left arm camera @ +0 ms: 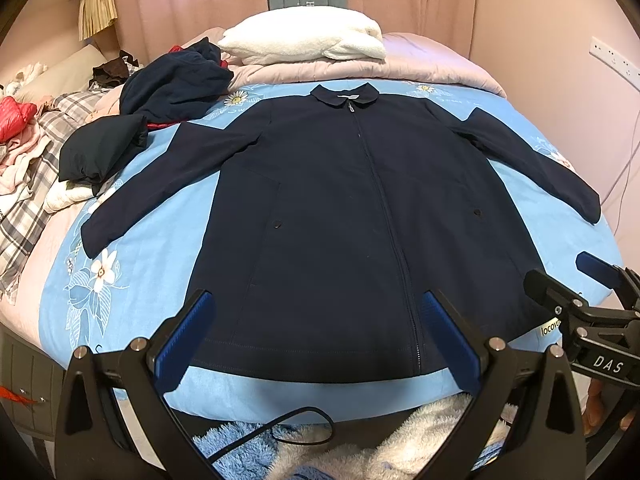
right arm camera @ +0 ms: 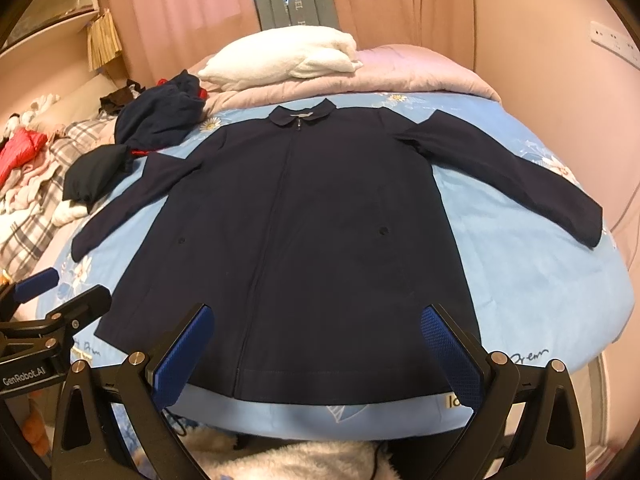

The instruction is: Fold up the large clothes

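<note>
A large navy zip jacket (left arm camera: 340, 208) (right arm camera: 304, 216) lies flat, front up, on the blue floral bed sheet (left arm camera: 132, 240) (right arm camera: 532, 280). Its collar points away and both sleeves spread outward. My left gripper (left arm camera: 316, 312) hovers open above the jacket's hem near the zip, holding nothing. My right gripper (right arm camera: 316, 324) is also open over the hem, right of the zip, and empty. The right gripper (left arm camera: 568, 276) shows at the right edge of the left wrist view. The left gripper (right arm camera: 60, 292) shows at the left edge of the right wrist view.
A crumpled navy garment (left arm camera: 172, 84) and a dark bundle (left arm camera: 100, 148) lie by the left sleeve. White folded plush (left arm camera: 304, 40) rests on a pink quilt (left arm camera: 420, 64) past the collar. Mixed clothes (left arm camera: 24, 148) pile at the left. A fluffy fabric (left arm camera: 360, 440) and a cable lie below the bed edge.
</note>
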